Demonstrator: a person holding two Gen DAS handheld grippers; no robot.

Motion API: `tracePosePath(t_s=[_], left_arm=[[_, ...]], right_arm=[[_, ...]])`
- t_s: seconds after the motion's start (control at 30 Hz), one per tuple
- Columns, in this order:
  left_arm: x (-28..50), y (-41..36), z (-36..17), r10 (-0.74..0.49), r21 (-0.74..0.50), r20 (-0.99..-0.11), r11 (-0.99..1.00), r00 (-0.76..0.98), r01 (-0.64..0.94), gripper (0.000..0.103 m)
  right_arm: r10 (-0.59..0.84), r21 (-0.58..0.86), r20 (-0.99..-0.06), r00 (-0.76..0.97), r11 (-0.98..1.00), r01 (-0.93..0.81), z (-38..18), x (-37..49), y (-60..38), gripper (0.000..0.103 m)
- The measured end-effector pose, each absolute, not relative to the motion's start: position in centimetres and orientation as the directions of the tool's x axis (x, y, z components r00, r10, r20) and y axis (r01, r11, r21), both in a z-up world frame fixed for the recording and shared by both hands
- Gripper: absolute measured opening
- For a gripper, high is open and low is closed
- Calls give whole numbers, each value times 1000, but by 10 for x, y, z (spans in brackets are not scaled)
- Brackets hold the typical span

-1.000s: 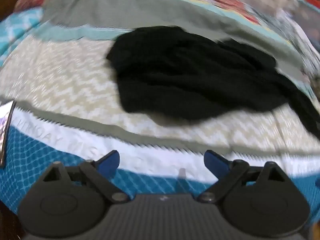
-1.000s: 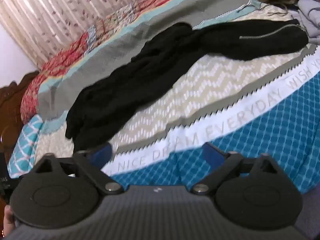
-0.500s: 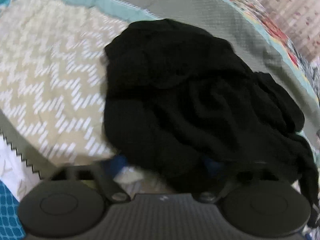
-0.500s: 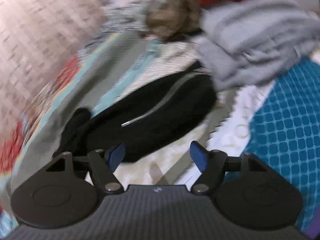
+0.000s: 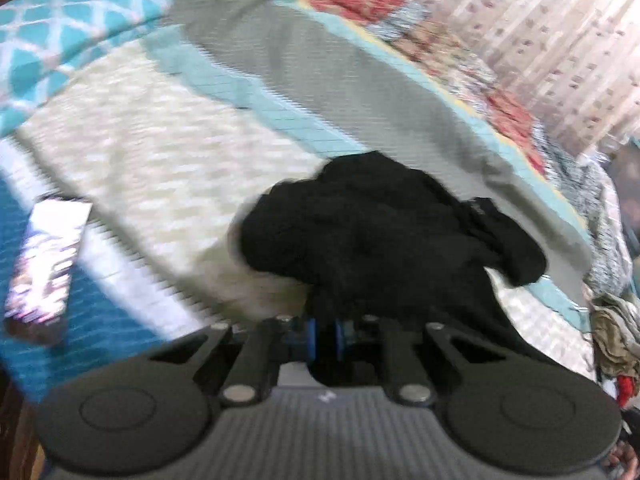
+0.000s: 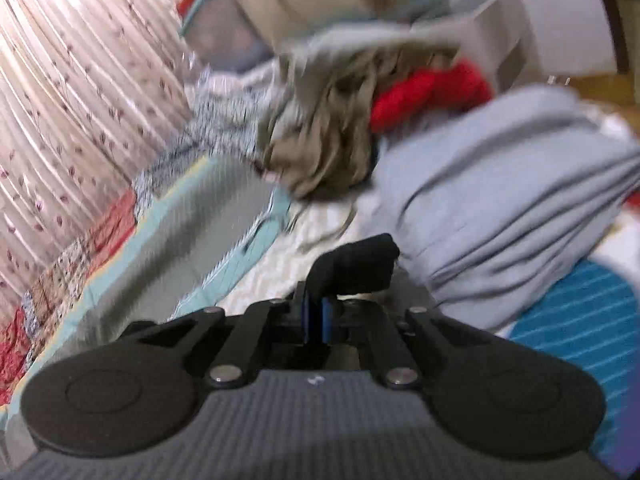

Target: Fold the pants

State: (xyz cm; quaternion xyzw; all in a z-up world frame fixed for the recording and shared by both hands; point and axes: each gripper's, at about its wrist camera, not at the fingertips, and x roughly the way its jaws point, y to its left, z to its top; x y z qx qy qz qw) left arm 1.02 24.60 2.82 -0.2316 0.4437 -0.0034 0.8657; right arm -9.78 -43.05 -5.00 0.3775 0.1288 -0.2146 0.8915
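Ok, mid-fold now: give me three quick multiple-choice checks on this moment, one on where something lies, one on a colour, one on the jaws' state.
1. Where is the grey folded garment in the right wrist view?
A. On the bed, right of the black pants
B. On the floor
C. Between the jaws

2. What colour is the fabric gripped by the left gripper?
A. Red
B. Black
C. White

3. How do the right gripper jaws stand?
A. Wide open, nothing between them
B. Open above the cloth
C. Closed on a bit of the black pants

Answers:
1 A, the grey pile lies on the bedspread, right of the black cloth.
2 B, black cloth bunches out from the closed blue pads.
3 C, the pads nearly meet with a black fold sticking out ahead.
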Motion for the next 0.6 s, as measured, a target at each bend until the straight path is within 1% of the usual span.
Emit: tracePosePath(t_s=[0.1,0.13,0.17,0.2,0.23,0.27,0.33,0.37,0.43,0.5,0.57,0.6], left_arm=[[1,261,12,-210,-387,-812,892,544,-233,8],[-2,261,3,-196,-363,-832,900,519,-242,12],[-5,261,-9,-167,-324,-859,909,484,-262,16],[-7,262,-20,-126,-277,-885,917,448,-287,22],[-11,266,-27,-68,-214,-904,926,421,-312,20],[-18,271,-31,-20,-168,-909,932,417,-322,21],[-26,280,-27,13,-155,-896,927,443,-342,34],[-29,286,-21,23,-168,-882,917,470,-360,36],[-30,294,-8,53,-176,-853,907,519,-382,37],[-16,287,6,79,-163,-827,914,556,-372,37],[2,270,15,80,-142,-807,936,586,-323,37],[13,263,16,75,-130,-794,949,604,-288,37]], right_arm=[[-331,563,-412,849,639,523,-54,-116,-442,9],[-343,533,-439,830,644,549,-60,-119,-445,9],[-356,502,-474,805,642,579,-67,-117,-449,13],[-375,476,-512,772,624,619,-71,-112,-455,24],[-390,457,-547,741,603,654,-75,-114,-458,36],[-410,452,-570,712,567,689,-82,-121,-463,58],[-461,472,-565,684,500,726,-89,-139,-466,59],[-472,466,-563,678,496,733,-88,-143,-467,59],[-497,436,-542,678,525,732,-79,-144,-464,58],[-496,424,-489,717,584,693,-69,-138,-454,58],[-438,417,-447,780,670,615,-57,-122,-437,58],[-381,414,-432,817,721,555,-50,-107,-429,58]])
